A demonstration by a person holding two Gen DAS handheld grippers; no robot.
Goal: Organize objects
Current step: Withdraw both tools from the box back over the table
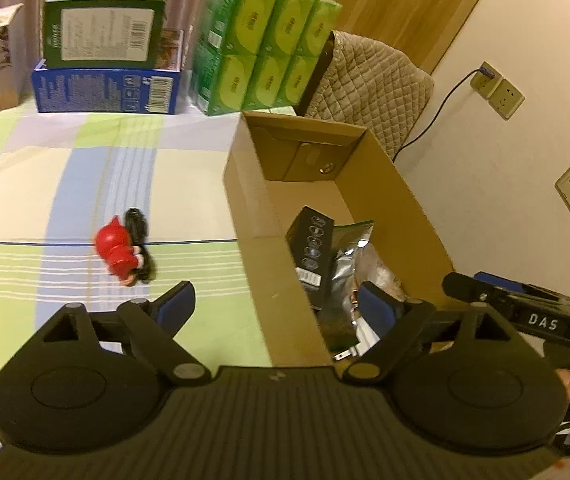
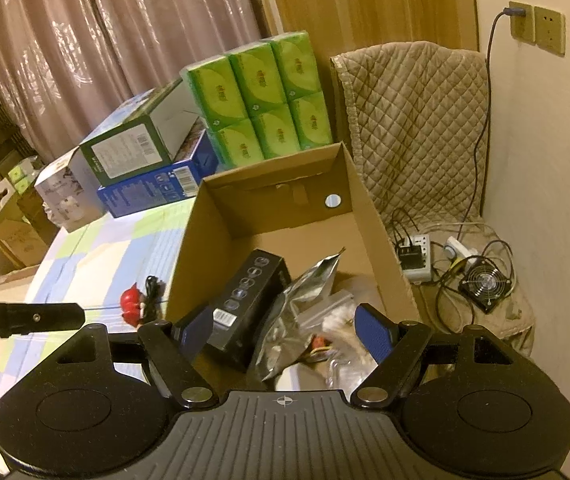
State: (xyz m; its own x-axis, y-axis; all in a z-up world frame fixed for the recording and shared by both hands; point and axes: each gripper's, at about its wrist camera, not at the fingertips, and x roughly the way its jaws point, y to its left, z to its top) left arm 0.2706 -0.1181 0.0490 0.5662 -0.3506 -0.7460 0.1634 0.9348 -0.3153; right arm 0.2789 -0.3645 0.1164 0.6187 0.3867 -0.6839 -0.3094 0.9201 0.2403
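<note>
Left gripper (image 1: 277, 304) spread, empty, straddling the carton (image 1: 245, 184) wall. Right gripper (image 2: 285, 324) spread, empty, over the carton's black box (image 2: 245, 300), foil bag (image 2: 301, 300). Red figure (image 1: 117, 252) lies on the checked cloth (image 1: 45, 200) beside a black cable (image 1: 137, 220), left of carton. Green packs (image 1: 261, 44), stacked boxes (image 1: 105, 60) behind.

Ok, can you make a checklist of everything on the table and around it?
Surface: checked tablecloth, mostly bare.
Job's things: red doll lying on the cloth; cardboard box holding a black carton and a silver pouch.
Clutter: green tissue packs, stacked boxes.
Grippers: left gripper and right gripper open, empty.
Cables: power strip, wires, small fan on the quilted chair.
Surroundings: curtains, wall sockets.
</note>
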